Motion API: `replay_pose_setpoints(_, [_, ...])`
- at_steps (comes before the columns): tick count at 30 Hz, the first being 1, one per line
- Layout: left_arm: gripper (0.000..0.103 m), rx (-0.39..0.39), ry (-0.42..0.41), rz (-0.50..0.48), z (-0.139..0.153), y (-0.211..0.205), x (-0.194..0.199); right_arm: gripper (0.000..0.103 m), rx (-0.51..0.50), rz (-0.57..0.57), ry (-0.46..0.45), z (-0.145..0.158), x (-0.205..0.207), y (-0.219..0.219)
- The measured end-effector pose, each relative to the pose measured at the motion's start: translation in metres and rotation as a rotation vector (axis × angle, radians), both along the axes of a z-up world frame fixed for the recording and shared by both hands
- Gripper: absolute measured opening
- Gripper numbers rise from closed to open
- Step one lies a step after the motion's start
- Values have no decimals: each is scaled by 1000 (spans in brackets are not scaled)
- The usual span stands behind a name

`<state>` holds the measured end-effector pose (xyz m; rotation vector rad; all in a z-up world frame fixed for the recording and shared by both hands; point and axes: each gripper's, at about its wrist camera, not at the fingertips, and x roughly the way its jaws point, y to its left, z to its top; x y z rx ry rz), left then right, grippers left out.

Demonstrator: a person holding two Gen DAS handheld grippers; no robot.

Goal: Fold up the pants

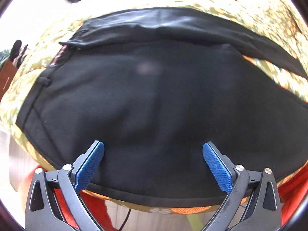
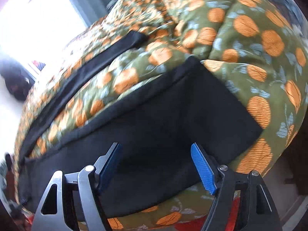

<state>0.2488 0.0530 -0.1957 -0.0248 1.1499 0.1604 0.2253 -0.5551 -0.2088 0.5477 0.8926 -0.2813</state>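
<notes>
- Lying flat over most of the left wrist view: black pants (image 1: pixel 154 96), spread on a quilt (image 1: pixel 259 15) w/ green ground and orange round print.
- Pants look matte black, mostly smooth, soft creases running down the centre; stitched seam and a small loop show at centre left of that frame.
- Upper part of left wrist view: a shinier black band of the same cloth lies across the top edge, folded over itself, its end reaching the right edge.
- Right wrist view: pants (image 2: pixel 173 111) fill lower centre, a squared corner pointing to the right middle; a separate narrow black strip runs diagonally from upper centre to lower left, quilt (image 2: pixel 250 38) showing between strip and main panel.
- Quilt bunched into puffy folds at upper right of right wrist view; view is blurred.
- Left gripper (image 1: pixel 153 145) at bottom of its frame: blue pads spread wide apart, over the pants near their lower hem, nothing clamped.
- Right gripper (image 2: pixel 156 148) at bottom of its frame: blue pads apart, released, black cloth under the gap but not pinched.
- Orange-red fabric (image 1: pixel 294 184) at lower corners below the quilt edge; pale floor and a thin dark cable at bottom centre.
- Bright window glare at upper left of right wrist view; dark blurred shapes at far left, can't tell what.
</notes>
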Motion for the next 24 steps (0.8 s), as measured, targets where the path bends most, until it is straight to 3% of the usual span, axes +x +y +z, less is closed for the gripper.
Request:
replay_pose_setpoints(4, [102,-72,-93,3,34,-3,34,76,-140,36,15,17,3,30])
replay_pose_setpoints(8, [102,-64,-200,-27,61,-2,100,76,-148,216,-34,38,35,87])
replay_pose_setpoints(11, [102,-10,-238,-1,47,7,152,77,-101,404,-90,52,83,154])
replay_pose_setpoints(14, [102,33,-200,96,17,33,179,77,-17,583,-150,55,140,223])
replay_pose_setpoints(16, [102,-30,-187,132,-4,49,180,77,30,676,-163,46,173,265])
replay_pose_setpoints(19, [102,-37,-275,114,-9,54,154,77,25,767,-86,13,224,299])
replay_pose_setpoints(22, [102,-6,-290,110,-12,50,151,76,-31,812,54,-26,270,290])
replay_pose_setpoints(24, [102,-3,-297,109,-11,53,147,73,-74,780,41,-33,289,254])
